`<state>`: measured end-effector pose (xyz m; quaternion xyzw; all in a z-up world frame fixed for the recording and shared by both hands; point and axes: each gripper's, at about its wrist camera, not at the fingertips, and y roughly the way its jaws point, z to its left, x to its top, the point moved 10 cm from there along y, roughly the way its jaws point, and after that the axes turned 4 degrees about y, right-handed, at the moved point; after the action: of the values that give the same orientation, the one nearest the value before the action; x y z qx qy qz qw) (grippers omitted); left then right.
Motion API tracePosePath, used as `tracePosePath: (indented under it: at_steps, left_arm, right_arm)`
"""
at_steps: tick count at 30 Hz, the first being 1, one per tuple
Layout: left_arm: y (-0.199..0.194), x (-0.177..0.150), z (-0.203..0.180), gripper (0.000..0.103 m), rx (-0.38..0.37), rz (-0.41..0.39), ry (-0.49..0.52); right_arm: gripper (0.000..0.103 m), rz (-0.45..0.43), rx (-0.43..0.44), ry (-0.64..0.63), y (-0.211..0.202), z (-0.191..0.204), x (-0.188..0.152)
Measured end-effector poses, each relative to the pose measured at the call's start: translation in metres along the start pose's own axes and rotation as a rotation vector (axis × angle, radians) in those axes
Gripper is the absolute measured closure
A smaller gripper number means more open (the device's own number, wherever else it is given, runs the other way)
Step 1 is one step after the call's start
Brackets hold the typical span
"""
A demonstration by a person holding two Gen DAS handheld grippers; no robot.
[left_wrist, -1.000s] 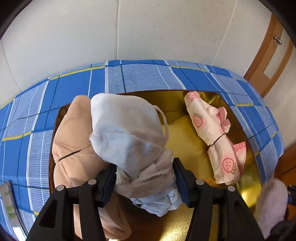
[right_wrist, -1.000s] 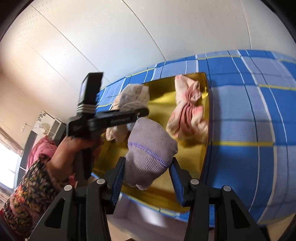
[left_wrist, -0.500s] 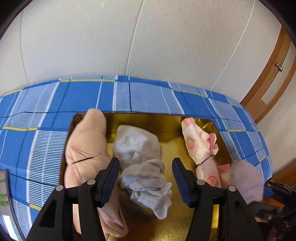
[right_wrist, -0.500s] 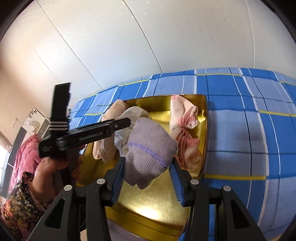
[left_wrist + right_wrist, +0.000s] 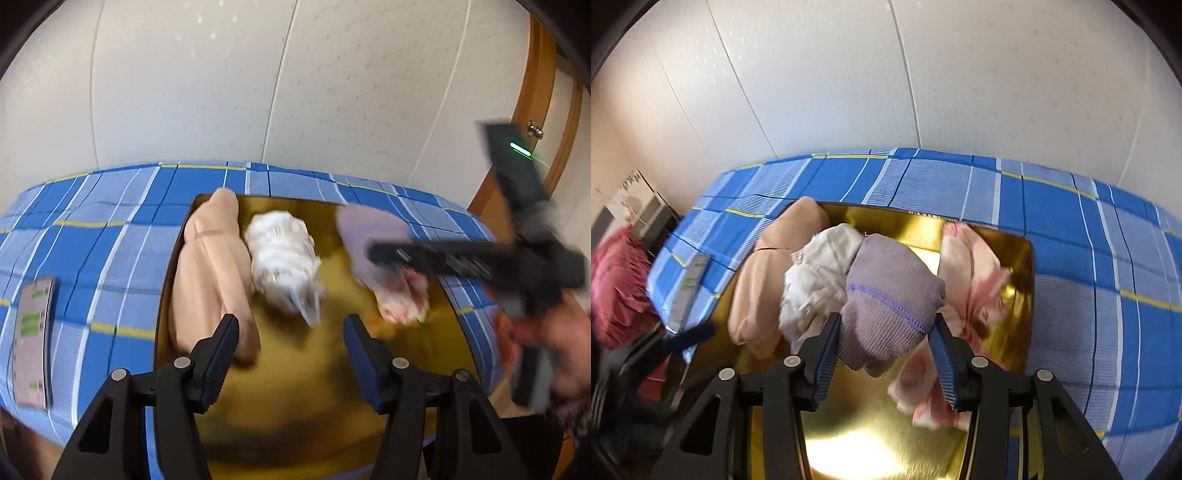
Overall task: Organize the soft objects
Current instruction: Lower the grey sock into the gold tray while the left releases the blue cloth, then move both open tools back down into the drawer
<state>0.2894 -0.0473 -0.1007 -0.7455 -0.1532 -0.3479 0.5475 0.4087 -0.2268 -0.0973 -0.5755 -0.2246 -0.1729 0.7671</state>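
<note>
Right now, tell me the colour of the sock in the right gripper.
Lilac-grey with a purple stitched line, the sock; clearest in the right wrist view.

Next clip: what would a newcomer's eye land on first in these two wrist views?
The shiny gold tray on the blue plaid cloth stands out first. In it lie a peach bundle at its left, a white bundle beside that, and a pink printed bundle at its right. The right gripper holds a lilac knit bundle over the tray, while the left gripper is open and holds nothing.
</note>
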Motion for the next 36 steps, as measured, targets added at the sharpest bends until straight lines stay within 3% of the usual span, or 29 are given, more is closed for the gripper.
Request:
tracePosePath:
  at_steps: [7, 12, 17, 20, 21, 22, 23, 25, 27, 28, 31, 33, 36]
  left_arm:
    - [-0.023, -0.056, -0.016, 0.044, -0.020, -0.010, -0.014]
    - [-0.038, -0.075, -0.031, 0.044, 0.031, -0.084, 0.076]
    - [-0.043, -0.089, -0.052, 0.044, -0.011, -0.101, 0.110]
    - [-0.046, -0.098, -0.063, 0.044, -0.025, -0.099, 0.130]
    - [-0.047, -0.102, -0.066, 0.044, -0.029, -0.101, 0.142]
    - [-0.049, -0.106, -0.070, 0.044, -0.032, -0.103, 0.156]
    - [-0.051, -0.112, -0.076, 0.044, -0.031, -0.110, 0.183]
    - [-0.050, -0.127, -0.084, 0.044, -0.032, -0.096, 0.232]
    - [-0.042, -0.146, -0.089, 0.044, -0.029, -0.049, 0.265]
    - [-0.038, -0.157, -0.091, 0.044, -0.035, -0.023, 0.276]
    - [-0.021, -0.186, -0.093, 0.044, -0.051, 0.073, 0.275]
    - [-0.010, -0.199, -0.091, 0.044, -0.048, 0.126, 0.270]
    - [0.011, -0.218, -0.079, 0.044, -0.049, 0.231, 0.197]
  right_arm:
    - [0.053, -0.018, -0.100, -0.033, 0.027, -0.006, 0.023]
    - [0.036, -0.048, -0.108, -0.021, 0.026, -0.011, 0.030]
    - [0.029, -0.110, -0.096, -0.033, 0.000, -0.012, 0.028]
    - [0.026, -0.216, -0.114, -0.091, -0.036, -0.005, 0.022]
    - [0.023, -0.282, -0.147, -0.131, -0.054, -0.002, 0.020]
    - [0.008, -0.369, -0.205, -0.172, -0.075, 0.000, 0.018]
    - [0.000, -0.463, -0.276, -0.192, -0.098, 0.000, 0.014]
    - [0.000, -0.575, -0.341, -0.197, -0.129, -0.002, -0.003]
    - [0.000, -0.563, -0.395, -0.173, -0.140, -0.011, -0.024]
    - [0.000, -0.543, -0.382, -0.163, -0.143, -0.014, -0.038]
    - [0.000, -0.480, -0.237, -0.155, -0.148, -0.012, -0.080]
    - [0.000, -0.460, -0.208, -0.136, -0.153, -0.015, -0.103]
    - [0.000, -0.357, -0.101, -0.091, -0.147, -0.016, -0.154]
